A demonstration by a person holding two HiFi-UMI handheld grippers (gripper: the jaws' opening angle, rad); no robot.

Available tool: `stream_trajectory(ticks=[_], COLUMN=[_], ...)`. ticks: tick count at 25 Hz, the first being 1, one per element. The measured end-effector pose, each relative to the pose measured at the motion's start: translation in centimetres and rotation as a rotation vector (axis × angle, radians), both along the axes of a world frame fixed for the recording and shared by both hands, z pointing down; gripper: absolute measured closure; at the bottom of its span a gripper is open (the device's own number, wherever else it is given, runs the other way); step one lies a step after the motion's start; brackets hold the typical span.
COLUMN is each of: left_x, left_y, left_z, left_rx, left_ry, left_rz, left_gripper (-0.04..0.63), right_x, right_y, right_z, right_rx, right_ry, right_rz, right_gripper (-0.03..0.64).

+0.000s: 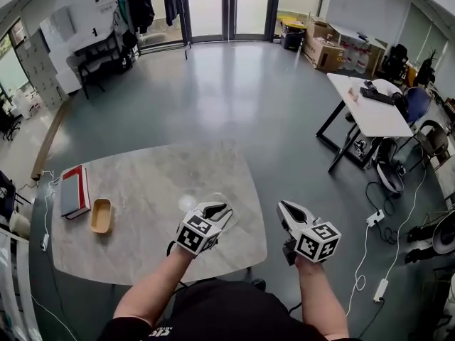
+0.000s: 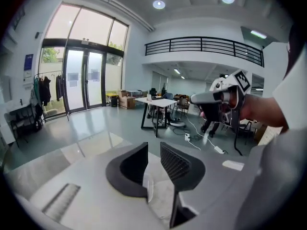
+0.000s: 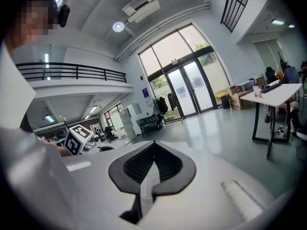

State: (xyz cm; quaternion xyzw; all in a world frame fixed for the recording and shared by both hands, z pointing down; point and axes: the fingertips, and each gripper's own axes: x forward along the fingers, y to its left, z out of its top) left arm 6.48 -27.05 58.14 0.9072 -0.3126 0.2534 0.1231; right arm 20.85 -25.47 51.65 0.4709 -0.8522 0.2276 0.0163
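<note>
My left gripper (image 1: 219, 209) hovers above the near right part of a grey marble table (image 1: 142, 183). Its jaws stand a little apart with nothing between them, so it is open (image 2: 154, 153). My right gripper (image 1: 286, 210) is held just past the table's right edge, over the floor. Its jaw tips meet and hold nothing (image 3: 153, 143). Both point up and away from me at the room. Each gripper shows in the other's view: the right gripper (image 2: 217, 97) and the left gripper's marker cube (image 3: 78, 139). A red and grey book (image 1: 74, 190) and a small yellow dish (image 1: 101, 216) lie at the table's left end, far from both grippers.
A white desk (image 1: 370, 105) with chairs and floor cables stands to the right. Cardboard boxes (image 1: 323, 48) sit at the back right by the glass doors (image 1: 227, 6). A dark bench and a clothes rack (image 1: 106, 48) are at the back left.
</note>
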Motion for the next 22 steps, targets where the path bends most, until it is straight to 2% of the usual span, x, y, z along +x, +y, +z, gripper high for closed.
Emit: stream_trajectory(ticks=[5, 12, 18, 22], left_x=[0.9, 1.2, 2.0, 2.4], left_y=[0.5, -0.1, 0.2, 1.0], left_z=[3.7, 8.6, 13.0, 15.7], left_rx=[-0.036, -0.115, -0.161, -0.206], left_ry=[-0.082, -0.139, -0.193, -0.226], left_rz=[0.084, 0.126, 0.171, 0.192], left_gripper=[0.494, 0.459, 0.456, 0.451], right_x=[-0.9, -1.8, -2.0, -0.3], right_y=[0.3, 2.2, 4.6, 6.4], right_z=[1.5, 4.7, 7.1, 8.1], right_rx=[-0.041, -0.121, -0.187, -0.221], right_ry=[0.001, 0.028, 0.036, 0.053], right_rz=[0.017, 0.028, 0.041, 0.074], right_gripper=[0.603, 0.602, 0.603, 0.603])
